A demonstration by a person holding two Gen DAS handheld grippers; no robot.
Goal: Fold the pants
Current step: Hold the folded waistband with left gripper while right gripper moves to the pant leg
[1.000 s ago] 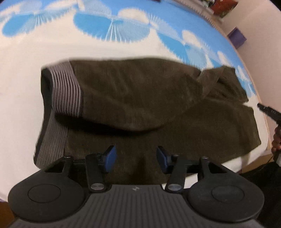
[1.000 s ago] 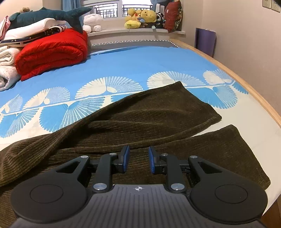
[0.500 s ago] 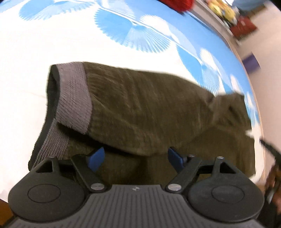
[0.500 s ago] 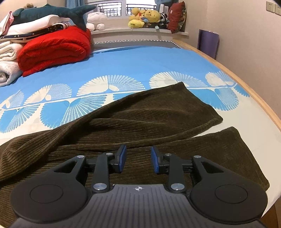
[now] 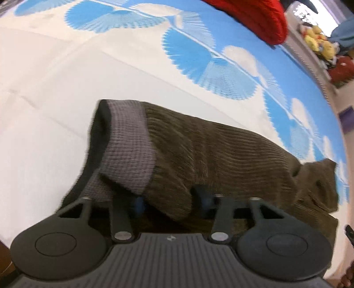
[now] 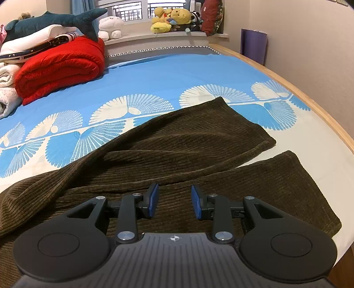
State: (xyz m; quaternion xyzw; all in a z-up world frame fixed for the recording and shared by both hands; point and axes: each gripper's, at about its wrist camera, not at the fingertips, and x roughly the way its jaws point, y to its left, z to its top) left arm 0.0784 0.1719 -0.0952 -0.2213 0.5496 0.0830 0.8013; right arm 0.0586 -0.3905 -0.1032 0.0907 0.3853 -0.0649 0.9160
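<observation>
Dark brown corduroy pants (image 5: 221, 155) lie on the bed, folded lengthwise, with the grey ribbed waistband (image 5: 130, 146) at the left. My left gripper (image 5: 169, 200) points steeply down at the near fold just right of the waistband. Its jaws are closing, and the fabric fold bulges between the blue pads and partly covers them. In the right wrist view the two pant legs (image 6: 188, 141) spread apart toward the cuffs, the upper leg lying across the lower one (image 6: 276, 181). My right gripper (image 6: 174, 200) hovers open over the lower leg with nothing between its pads.
The bed has a blue and white fan-pattern sheet (image 6: 177, 73). A red quilt (image 6: 59, 66) and folded blankets are stacked at the far left, with plush toys (image 6: 170, 17) on the sill. The wooden bed edge (image 6: 309, 104) runs along the right, near the wall.
My left gripper rolled and moved in on the pants' near fold, opened wide, then closed around it. The right gripper's pads spread slightly and it stayed in place.
</observation>
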